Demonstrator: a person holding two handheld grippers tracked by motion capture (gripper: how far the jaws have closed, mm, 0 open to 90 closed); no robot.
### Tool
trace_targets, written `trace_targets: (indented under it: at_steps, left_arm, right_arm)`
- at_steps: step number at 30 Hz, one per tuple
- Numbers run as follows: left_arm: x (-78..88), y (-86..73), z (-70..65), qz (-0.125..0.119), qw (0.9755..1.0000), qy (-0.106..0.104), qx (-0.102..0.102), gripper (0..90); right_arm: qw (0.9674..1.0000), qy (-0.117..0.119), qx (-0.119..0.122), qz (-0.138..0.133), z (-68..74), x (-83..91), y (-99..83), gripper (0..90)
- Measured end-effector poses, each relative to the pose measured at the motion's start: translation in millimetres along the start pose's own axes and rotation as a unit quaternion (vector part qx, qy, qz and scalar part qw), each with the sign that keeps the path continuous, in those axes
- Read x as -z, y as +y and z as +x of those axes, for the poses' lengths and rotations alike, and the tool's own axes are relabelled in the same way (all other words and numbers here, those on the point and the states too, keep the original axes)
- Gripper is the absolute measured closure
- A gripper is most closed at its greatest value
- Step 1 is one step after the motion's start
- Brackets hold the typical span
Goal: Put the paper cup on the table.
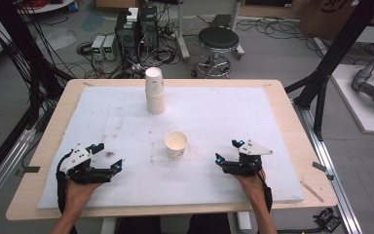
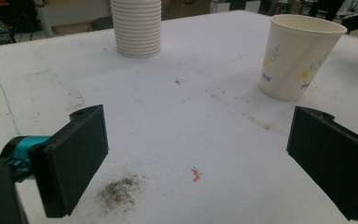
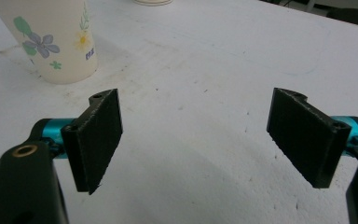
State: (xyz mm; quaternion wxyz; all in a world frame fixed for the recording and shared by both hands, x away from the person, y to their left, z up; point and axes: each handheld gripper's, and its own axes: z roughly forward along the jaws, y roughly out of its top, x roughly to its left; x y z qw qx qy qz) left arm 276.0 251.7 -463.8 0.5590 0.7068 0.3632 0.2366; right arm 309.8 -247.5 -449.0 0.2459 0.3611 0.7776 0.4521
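Both grippers are resting near the tabletop's front edge: the left gripper point(image 1: 108, 163) and right gripper point(image 1: 225, 151) are gaping wide, holding nothing. The paper cup point(image 1: 176, 145) is standing upright between them (mid-tabletop), the cup stack point(image 1: 155, 91) sitting toward the far edge.

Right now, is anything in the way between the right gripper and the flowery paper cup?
Nothing visible is. The right gripper rests open on the white foam mat, and only bare mat lies between it and the single paper cup. The cup stack stands farther back.
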Motion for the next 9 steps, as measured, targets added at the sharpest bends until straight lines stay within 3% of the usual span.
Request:
trace_targets:
  at_steps: [9]
  left_arm:
    - [0.5, -0.4, 0.7, -0.004, 1.0, 0.004, 0.008, 5.3]
  right_arm:
    - [0.9999, -0.003, -0.012, -0.012, -0.9, 2.1, -1.6, 18.4]
